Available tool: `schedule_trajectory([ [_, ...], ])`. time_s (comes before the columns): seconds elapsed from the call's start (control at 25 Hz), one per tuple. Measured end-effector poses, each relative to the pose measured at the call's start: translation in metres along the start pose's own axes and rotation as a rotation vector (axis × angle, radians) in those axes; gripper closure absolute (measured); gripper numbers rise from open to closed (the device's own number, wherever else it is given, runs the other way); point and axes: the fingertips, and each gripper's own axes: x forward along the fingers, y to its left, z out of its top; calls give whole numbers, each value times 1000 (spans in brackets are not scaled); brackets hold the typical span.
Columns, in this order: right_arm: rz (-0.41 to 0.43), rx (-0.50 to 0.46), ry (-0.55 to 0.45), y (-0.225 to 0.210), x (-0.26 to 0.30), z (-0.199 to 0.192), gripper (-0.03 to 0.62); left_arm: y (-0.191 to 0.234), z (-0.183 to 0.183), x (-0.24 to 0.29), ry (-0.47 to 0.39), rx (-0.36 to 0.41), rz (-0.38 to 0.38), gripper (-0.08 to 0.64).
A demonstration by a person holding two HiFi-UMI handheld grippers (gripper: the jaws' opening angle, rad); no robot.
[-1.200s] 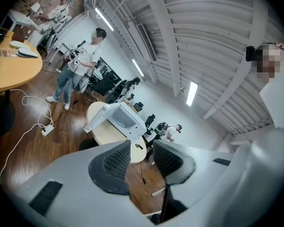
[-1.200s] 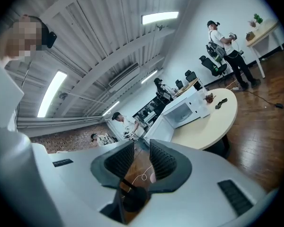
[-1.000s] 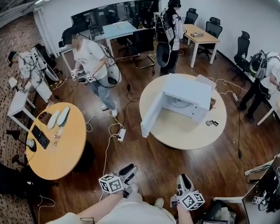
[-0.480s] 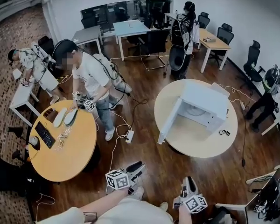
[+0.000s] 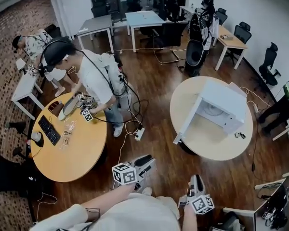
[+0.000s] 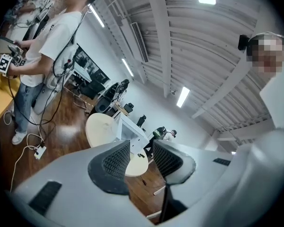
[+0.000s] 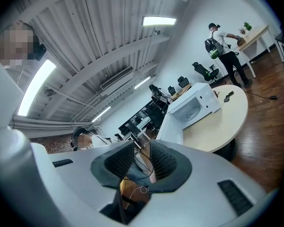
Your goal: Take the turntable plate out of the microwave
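Round table [image 5: 212, 141] carries microwave [image 5: 224, 102], door open; left gripper [image 5: 147, 163] and right gripper [image 5: 196, 182], both released and empty, hover well away.

White microwave [image 5: 226, 102] on a cream round table [image 5: 207, 141]; second round table [image 5: 74, 150] honey-yellow; plank floor [image 5: 154, 85] dark brown; brick wall [image 5: 9, 28] reddish.

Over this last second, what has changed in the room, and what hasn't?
The person in the white shirt walked to the wooden round table and now leans over it. The microwave slid rightward in the head view. Unchanged: its door open, turntable plate inside, left gripper and right gripper low, open, empty.
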Motion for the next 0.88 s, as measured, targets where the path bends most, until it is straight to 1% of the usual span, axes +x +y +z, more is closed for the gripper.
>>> schedule_trajectory([
  [0.28, -24, -11, -20, 4, -4, 2, 508, 9, 3, 2, -7, -15, -29, 416],
  [0.44, -55, -12, -42, -9, -17, 8, 508, 6, -9, 13, 13, -23, -45, 417],
  [0.56, -79, 9, -56, -19, -26, 11, 508, 2, -17, 21, 37, -21, -55, 416],
  [0.76, -102, 37, -71, -38, -33, 17, 508, -4, -21, 35, 60, -16, -48, 416],
  [0.88, -108, 44, -73, -45, -33, 30, 508, -14, -24, 53, 73, -9, -52, 416],
])
